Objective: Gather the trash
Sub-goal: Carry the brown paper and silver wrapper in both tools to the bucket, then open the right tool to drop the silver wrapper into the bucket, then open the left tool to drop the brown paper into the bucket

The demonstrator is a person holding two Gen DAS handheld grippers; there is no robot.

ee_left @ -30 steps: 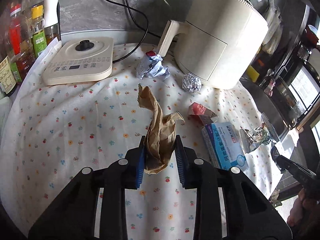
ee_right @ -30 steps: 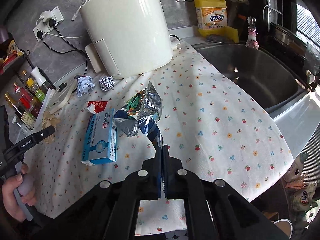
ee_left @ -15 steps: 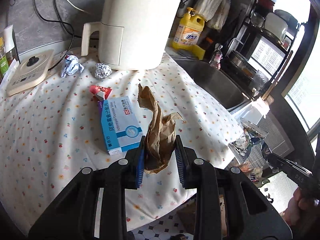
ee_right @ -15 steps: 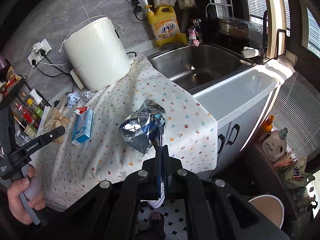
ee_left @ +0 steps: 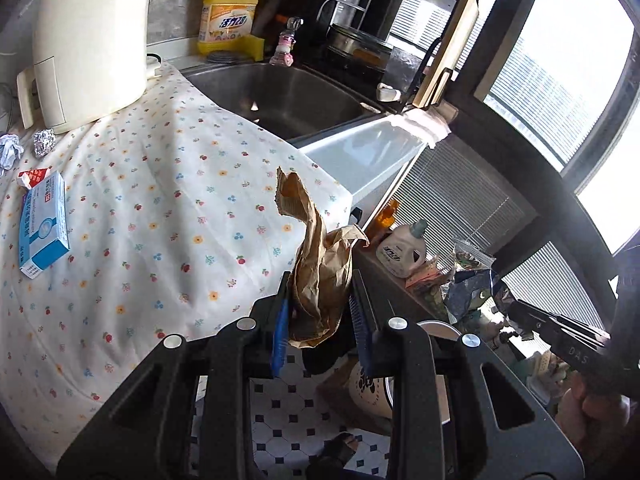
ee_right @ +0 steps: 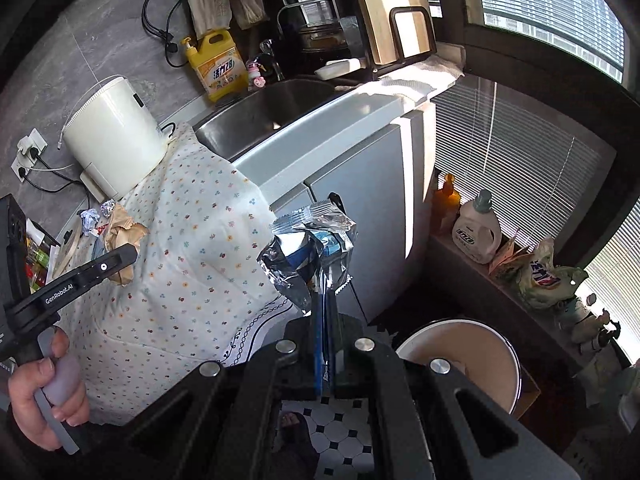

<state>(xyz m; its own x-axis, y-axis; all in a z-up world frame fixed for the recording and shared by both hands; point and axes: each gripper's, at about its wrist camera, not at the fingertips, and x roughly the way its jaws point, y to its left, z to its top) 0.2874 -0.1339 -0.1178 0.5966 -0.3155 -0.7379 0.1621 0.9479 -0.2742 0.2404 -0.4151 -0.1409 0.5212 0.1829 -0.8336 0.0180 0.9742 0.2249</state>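
Observation:
My left gripper (ee_left: 320,312) is shut on a crumpled brown paper bag (ee_left: 316,272) and holds it in the air past the counter's front edge. My right gripper (ee_right: 325,320) is shut on a crumpled silver foil snack wrapper (ee_right: 310,248), held above the floor in front of the cabinet. A round white bin (ee_right: 460,356) stands on the floor just right of and below the right gripper; its rim shows in the left wrist view (ee_left: 438,326). On the flowered cloth (ee_left: 160,200) lie a blue and white box (ee_left: 42,228), a red scrap (ee_left: 34,176), a foil ball (ee_left: 43,142) and a crumpled blue-white paper (ee_left: 10,152).
A cream appliance (ee_left: 88,36) stands at the back of the counter, beside a steel sink (ee_left: 288,96) and a yellow detergent jug (ee_left: 228,20). A white bottle (ee_right: 476,228) and bags (ee_right: 544,272) sit on the low ledge by the window. The floor is tiled (ee_right: 340,428).
Both grippers have swung right, off the counter toward the floor bin, each still holding its trash. The view now takes in the sink, the window and the bin.

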